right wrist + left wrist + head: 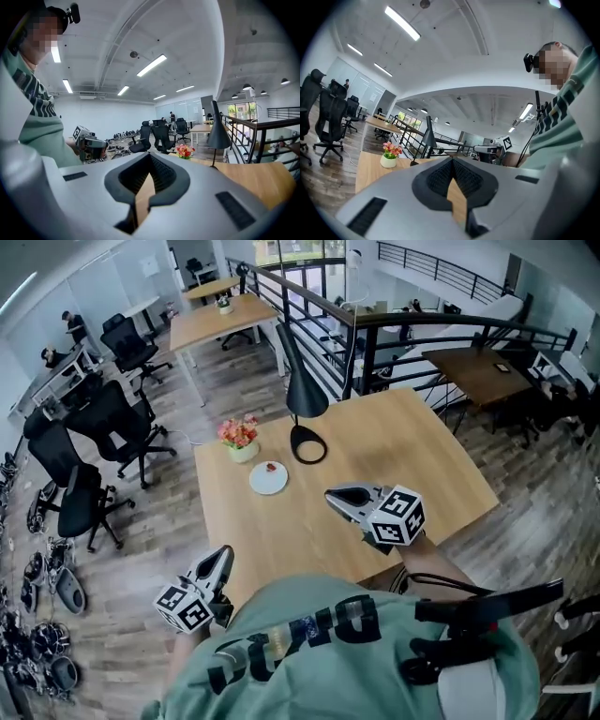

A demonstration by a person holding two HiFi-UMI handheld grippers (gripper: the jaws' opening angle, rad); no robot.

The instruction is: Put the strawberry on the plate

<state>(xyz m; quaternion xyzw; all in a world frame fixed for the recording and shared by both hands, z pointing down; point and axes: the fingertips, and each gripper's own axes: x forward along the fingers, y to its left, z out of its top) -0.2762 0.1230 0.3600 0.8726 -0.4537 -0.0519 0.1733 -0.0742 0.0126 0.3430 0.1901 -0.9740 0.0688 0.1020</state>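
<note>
A small red strawberry (271,466) lies on the far part of a white plate (266,482), which sits on the wooden table (422,442). My left gripper (225,553) is held off the table's near left corner, shut with nothing in it (452,162). My right gripper (331,494) hovers over the table to the right of the plate and apart from it, also shut and empty (150,157). Neither gripper view shows the plate or the strawberry. Each gripper appears in the other's view: the right gripper (490,151) and the left gripper (89,143).
A white pot of pink flowers (240,438) stands just behind the plate, with a black desk lamp (302,395) to its right. A black railing (366,329) runs behind the table. Office chairs (103,442) stand on the floor to the left.
</note>
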